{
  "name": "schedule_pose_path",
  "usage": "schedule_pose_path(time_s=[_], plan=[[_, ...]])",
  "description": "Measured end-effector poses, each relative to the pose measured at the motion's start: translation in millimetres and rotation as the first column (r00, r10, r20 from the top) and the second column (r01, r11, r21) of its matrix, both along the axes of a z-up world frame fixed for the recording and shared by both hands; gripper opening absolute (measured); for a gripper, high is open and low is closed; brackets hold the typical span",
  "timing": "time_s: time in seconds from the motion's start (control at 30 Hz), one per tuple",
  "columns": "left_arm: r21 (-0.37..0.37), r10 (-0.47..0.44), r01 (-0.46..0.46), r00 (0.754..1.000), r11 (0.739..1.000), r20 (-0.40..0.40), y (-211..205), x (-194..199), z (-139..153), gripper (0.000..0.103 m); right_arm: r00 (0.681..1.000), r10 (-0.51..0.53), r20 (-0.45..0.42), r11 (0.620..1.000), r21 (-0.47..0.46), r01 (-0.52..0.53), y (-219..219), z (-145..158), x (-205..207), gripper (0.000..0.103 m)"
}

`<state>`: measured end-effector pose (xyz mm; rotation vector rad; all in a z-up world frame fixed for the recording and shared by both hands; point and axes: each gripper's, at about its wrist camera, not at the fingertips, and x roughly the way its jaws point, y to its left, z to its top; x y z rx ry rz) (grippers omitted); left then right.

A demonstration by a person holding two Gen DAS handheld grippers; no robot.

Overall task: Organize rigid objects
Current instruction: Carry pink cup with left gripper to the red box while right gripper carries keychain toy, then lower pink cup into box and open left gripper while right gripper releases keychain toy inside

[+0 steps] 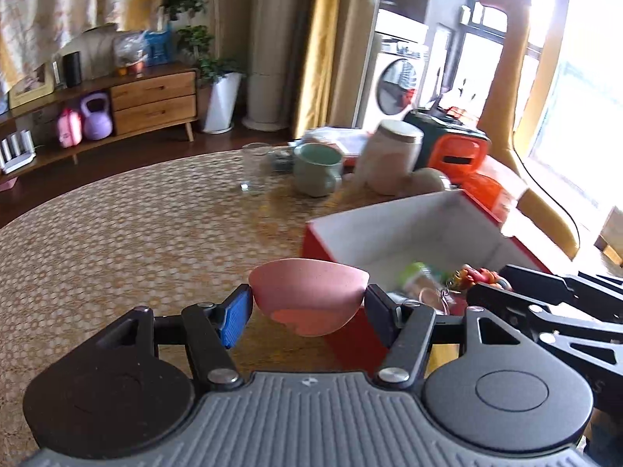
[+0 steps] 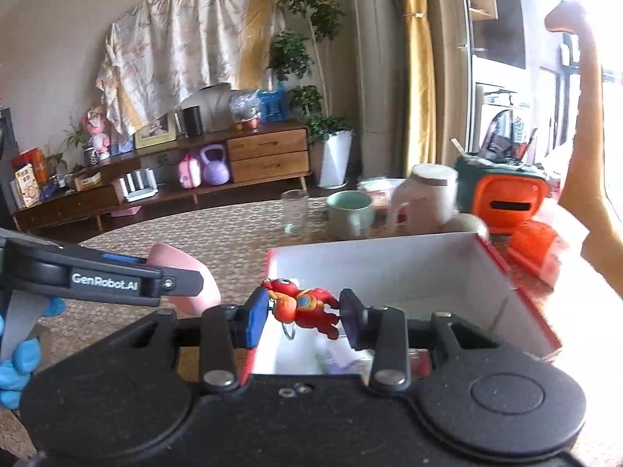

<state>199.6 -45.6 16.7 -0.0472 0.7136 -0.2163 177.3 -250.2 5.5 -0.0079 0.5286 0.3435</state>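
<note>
My left gripper [image 1: 307, 307] is shut on a pink bowl [image 1: 307, 292], held above the table at the near left corner of a red box with a white inside [image 1: 409, 229]. My right gripper [image 2: 303, 313] is shut on a red toy figure with a key ring [image 2: 301, 303], held over the same box [image 2: 389, 264]. In the right wrist view the left gripper's arm [image 2: 117, 282] and the pink bowl [image 2: 187, 272] show at the left. In the left wrist view the toy figure [image 1: 477, 276] and the right gripper's linkage show at the right. A green-topped item [image 1: 418, 274] lies inside the box.
Beyond the box stand a clear glass [image 1: 255, 167], a green mug [image 1: 317, 169], a white lidded jar [image 1: 389, 155] and an orange and green container [image 1: 455, 148]. The table has a woven mat [image 1: 136, 225]. A blue-gloved hand [image 2: 15, 362] holds the left gripper.
</note>
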Motion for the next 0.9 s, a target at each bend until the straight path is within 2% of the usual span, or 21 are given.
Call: schedule_pose_path(time_s=[0.2, 0.5, 0.9], plan=[[0.02, -0.051, 0.05, 0.998, 0.999, 0.023, -42, 5, 1, 0.063, 0.999, -0.042, 0.015, 0.998, -0.043, 0.043, -34, -1, 8, 0.039], [0.059, -0.109, 0.111, 0.994, 0.992, -0.03, -94, 32, -23, 0.063, 0.993, -0.114, -0.011, 0.992, -0.059, 0.113, -78, -17, 35, 0.039], [0.151, -0.121, 0.132, 0.989, 0.98, -0.079, -131, 93, -62, 0.063, 0.99, -0.12, -0.08, 0.988, -0.106, 0.111, -92, -50, 101, 0.039]])
